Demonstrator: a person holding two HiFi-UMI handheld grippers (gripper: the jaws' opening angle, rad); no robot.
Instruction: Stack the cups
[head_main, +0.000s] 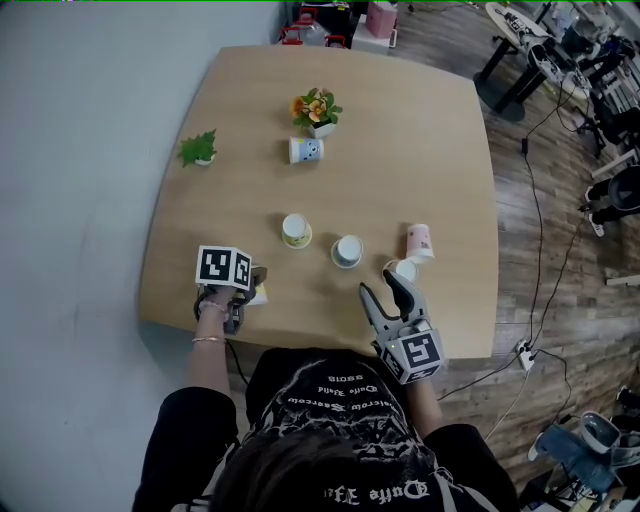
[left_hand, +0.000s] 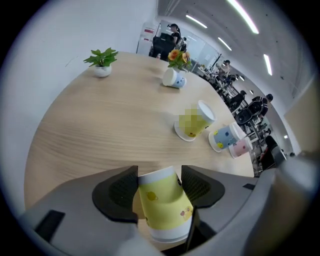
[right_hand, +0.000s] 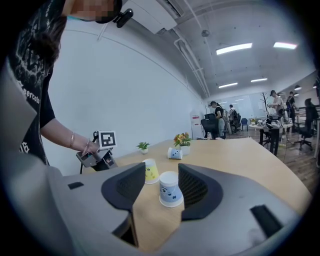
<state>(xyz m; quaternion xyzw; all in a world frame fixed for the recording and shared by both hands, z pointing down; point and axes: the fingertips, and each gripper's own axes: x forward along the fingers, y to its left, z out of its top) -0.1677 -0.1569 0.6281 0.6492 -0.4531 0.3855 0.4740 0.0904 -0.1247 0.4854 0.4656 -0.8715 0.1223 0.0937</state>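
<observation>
Head view: marker cube (head_main: 223, 267) mostly hides yellow cup (left_hand: 164, 200) in left tool (head_main: 245, 298).

A wooden table (head_main: 440, 150) stands on plank floor (head_main: 545, 250) (white wall (right_hand: 125, 100) beside) under strip lights (right_hand: 235, 48).

Mostly hidden under the left gripper (left_hand: 160, 172)'s marker cube (head_main: 223, 267) in the head view, far toward the tabletop (head_main: 430, 150)'s near edge from the flower pot (head_main: 318, 110): yellow cup (left_hand: 164, 202), only a sliver showing. Near end cut off by gripper body in the left gripper view. Down-right of the pot, half covered by the right gripper (head_main: 378, 282): white rim (head_main: 406, 270), possibly another cup.
</observation>
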